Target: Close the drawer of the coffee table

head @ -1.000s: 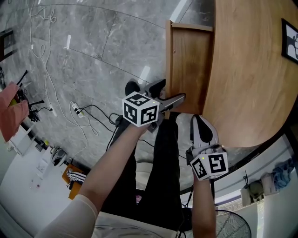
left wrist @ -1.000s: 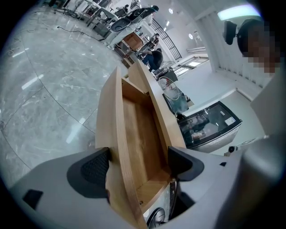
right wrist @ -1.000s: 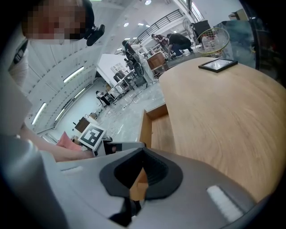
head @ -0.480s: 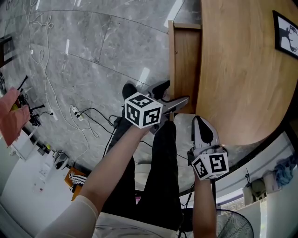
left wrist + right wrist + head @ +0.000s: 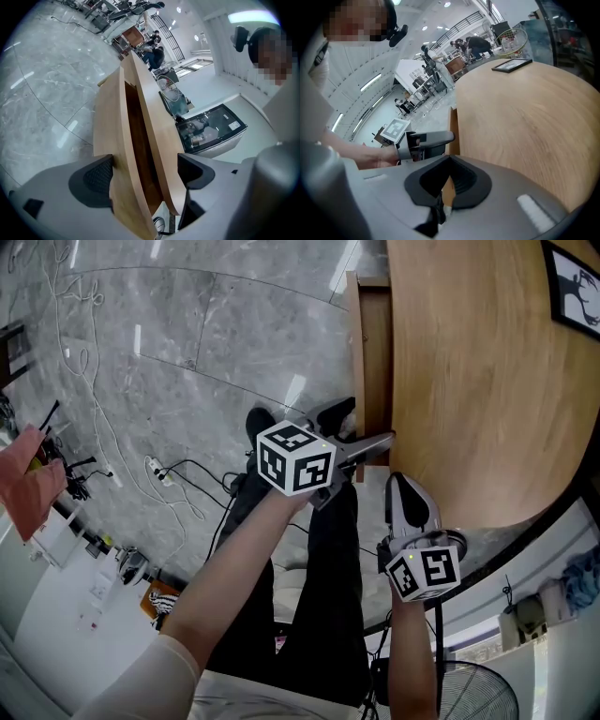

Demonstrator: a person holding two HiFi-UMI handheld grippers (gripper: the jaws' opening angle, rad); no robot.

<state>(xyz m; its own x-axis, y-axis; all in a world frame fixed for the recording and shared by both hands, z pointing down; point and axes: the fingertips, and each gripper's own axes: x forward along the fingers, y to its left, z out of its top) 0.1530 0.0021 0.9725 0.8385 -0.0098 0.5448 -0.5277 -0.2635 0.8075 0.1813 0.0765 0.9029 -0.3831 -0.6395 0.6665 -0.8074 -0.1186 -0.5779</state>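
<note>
Pale wood tabletop (image 5: 487,381) fills the head view's right. The drawer (image 5: 373,352) shows from under its left edge as only a narrow strip, so it looks nearly shut. The left hand-held gripper (image 5: 145,171), jaws wide apart and gripping nothing, straddles the drawer front and the tabletop's rim. The push should go squarely toward the tabletop until the front sits flush. The right hand-held gripper (image 5: 446,183), pinched together and empty, hangs beside the tabletop's near edge.
</note>
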